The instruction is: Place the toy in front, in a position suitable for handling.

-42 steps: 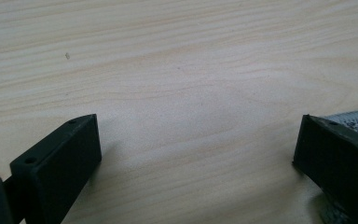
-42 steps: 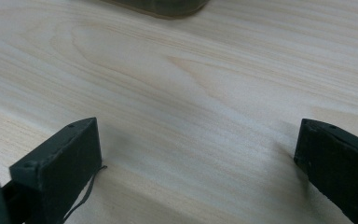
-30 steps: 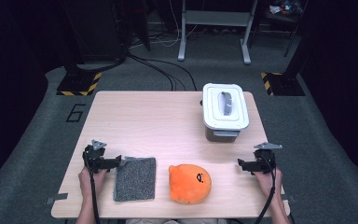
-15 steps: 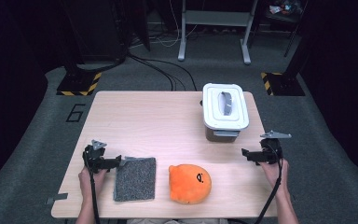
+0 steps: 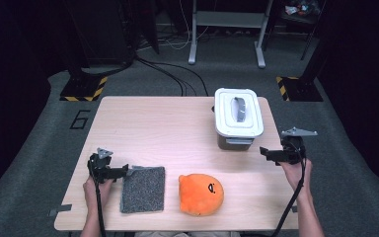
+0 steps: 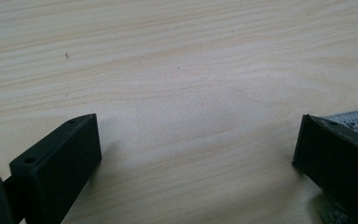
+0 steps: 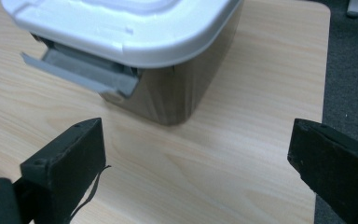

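Note:
A lidded box (image 5: 238, 117) with a white lid and a grey handle stands at the table's back right; its corner and grey latch (image 7: 81, 74) loom in the right gripper view. An orange plush toy (image 5: 201, 193) lies near the front edge. A grey cloth (image 5: 143, 188) lies to its left, and its edge (image 6: 354, 119) peeks past one jaw. My left gripper (image 5: 124, 170) rests open on the wood at the cloth's upper left corner. Near the box's front right corner my right gripper (image 5: 264, 151) hovers open, jaws wide apart and holding nothing.
The wooden table (image 5: 153, 128) has bare room across its left and middle. The table's right edge (image 7: 324, 70) is close to my right gripper. Dark carpet, cables and metal stands surround the table.
My right gripper has moved away from the front edge toward the box's front right corner. The left gripper and the objects have stayed put.

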Tool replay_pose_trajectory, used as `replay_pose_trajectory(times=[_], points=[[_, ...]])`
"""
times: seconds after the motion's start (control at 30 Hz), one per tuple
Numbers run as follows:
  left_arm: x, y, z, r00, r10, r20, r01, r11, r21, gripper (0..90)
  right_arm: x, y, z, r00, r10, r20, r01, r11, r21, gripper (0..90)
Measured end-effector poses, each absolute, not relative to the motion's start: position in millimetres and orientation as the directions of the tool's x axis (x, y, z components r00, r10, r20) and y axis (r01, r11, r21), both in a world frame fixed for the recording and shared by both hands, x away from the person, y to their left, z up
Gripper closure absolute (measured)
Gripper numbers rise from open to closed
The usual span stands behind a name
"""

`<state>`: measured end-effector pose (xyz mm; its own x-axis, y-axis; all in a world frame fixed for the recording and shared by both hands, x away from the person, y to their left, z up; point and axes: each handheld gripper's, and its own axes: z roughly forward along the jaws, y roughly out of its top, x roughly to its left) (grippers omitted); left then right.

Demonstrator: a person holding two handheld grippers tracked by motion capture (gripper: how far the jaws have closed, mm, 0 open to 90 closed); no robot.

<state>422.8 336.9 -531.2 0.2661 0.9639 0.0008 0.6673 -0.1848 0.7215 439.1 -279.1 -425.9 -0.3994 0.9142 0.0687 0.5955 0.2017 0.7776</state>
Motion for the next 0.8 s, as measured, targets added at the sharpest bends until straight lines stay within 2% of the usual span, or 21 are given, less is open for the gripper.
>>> replay_pose_trajectory(times=[0.6,0.8], points=[[423,337,-532,0.263,0.965,0.000,0.666,-0.182,0.723,0.3,470,-266,-384,-0.410,0.911,0.045,0.550,0.207,0.809,6.6],[423,337,-532,0.263,0.965,0.002,0.664,-0.183,0.725,0.3,490,-258,-379,-0.383,0.923,0.043,0.557,0.193,0.808,18.6]])
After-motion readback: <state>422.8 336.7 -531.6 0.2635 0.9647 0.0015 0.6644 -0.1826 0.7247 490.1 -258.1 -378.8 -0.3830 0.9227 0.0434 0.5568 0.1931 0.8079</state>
